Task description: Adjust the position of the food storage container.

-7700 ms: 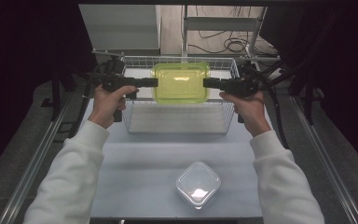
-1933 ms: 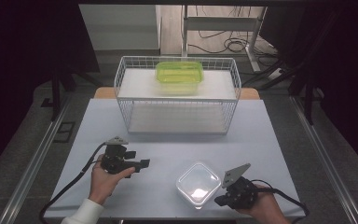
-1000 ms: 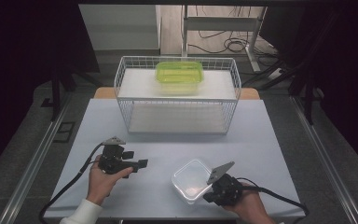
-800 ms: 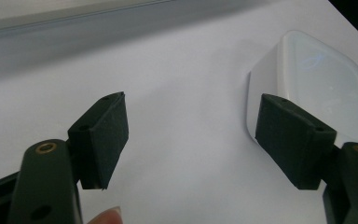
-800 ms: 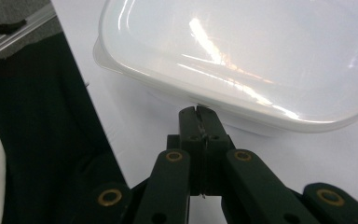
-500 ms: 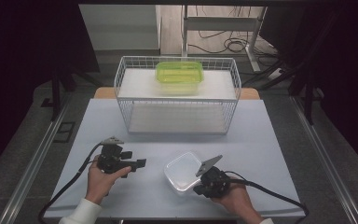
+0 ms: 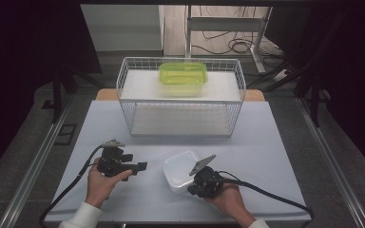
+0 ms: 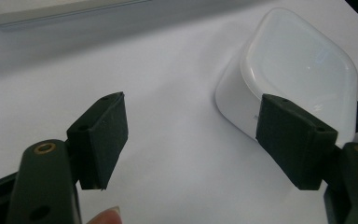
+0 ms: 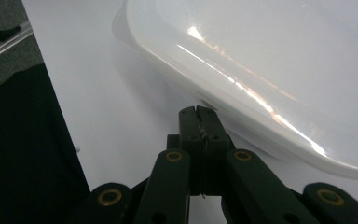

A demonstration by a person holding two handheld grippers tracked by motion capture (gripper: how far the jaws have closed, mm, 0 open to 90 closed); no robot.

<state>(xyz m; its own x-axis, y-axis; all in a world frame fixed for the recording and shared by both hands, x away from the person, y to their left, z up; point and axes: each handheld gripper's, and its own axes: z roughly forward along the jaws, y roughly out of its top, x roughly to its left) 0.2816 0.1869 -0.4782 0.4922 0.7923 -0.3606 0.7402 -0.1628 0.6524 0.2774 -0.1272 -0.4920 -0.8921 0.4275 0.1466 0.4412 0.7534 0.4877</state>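
The right gripper view shows the right gripper (image 9: pixel 199 112) clenched empty against the white container (image 9: pixel 270 60) rim; the left gripper (image 8: pixel 191 140) stands released, bare table (image 7: pixel 266 137) around.

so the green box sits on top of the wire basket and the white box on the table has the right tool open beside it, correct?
Not quite: the right tool is shut, its jaws pressed together, as the right gripper view shows. The green box does sit on the wire basket, and the white box is on the table.
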